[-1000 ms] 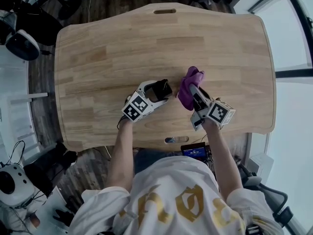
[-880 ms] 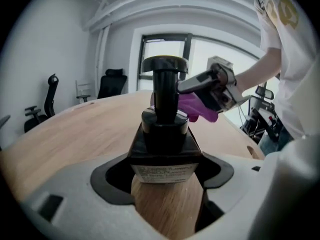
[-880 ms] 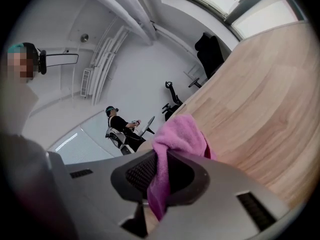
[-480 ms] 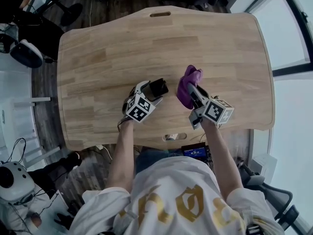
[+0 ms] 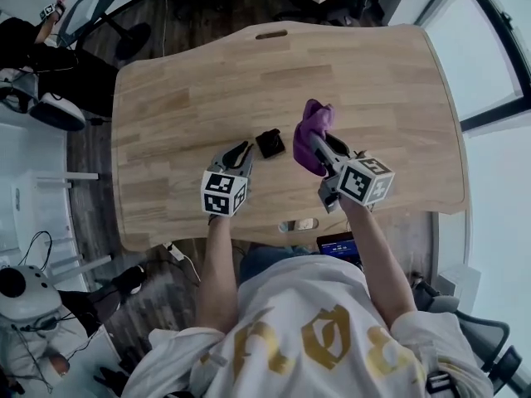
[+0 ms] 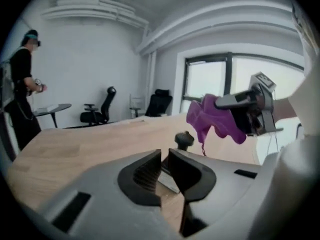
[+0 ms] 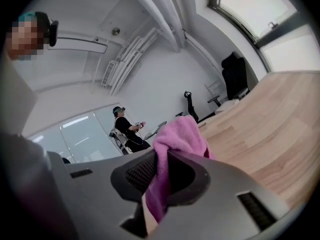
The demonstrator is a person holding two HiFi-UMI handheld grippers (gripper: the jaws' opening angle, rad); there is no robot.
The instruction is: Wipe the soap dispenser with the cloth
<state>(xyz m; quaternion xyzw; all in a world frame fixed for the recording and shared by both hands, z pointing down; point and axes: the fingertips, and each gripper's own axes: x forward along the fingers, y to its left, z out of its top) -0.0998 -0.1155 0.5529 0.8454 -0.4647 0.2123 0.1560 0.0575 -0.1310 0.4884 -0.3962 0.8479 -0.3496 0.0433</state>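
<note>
1. Dispenser (image 5: 270, 143) stands mid-frame, between the grippers, touching neither; likely light, rigid, tippy: hold its body low.
2. Left gripper (image 5: 244, 150) has just been closing its jaws, now nearly together and empty; right gripper (image 5: 319, 144) pinches the limp cloth (image 5: 315, 118).
3. Only the left gripper view shows the pump (image 6: 184, 139) upright.

The head camera looks steeply down at the tabletop (image 5: 182, 89). Both gripper cameras look across it, close behind their fingers (image 6: 142, 176).

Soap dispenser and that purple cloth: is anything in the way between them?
Nothing visible does. The soap dispenser stands on the bare table, and the cloth in the right tool hangs just beside it.
</note>
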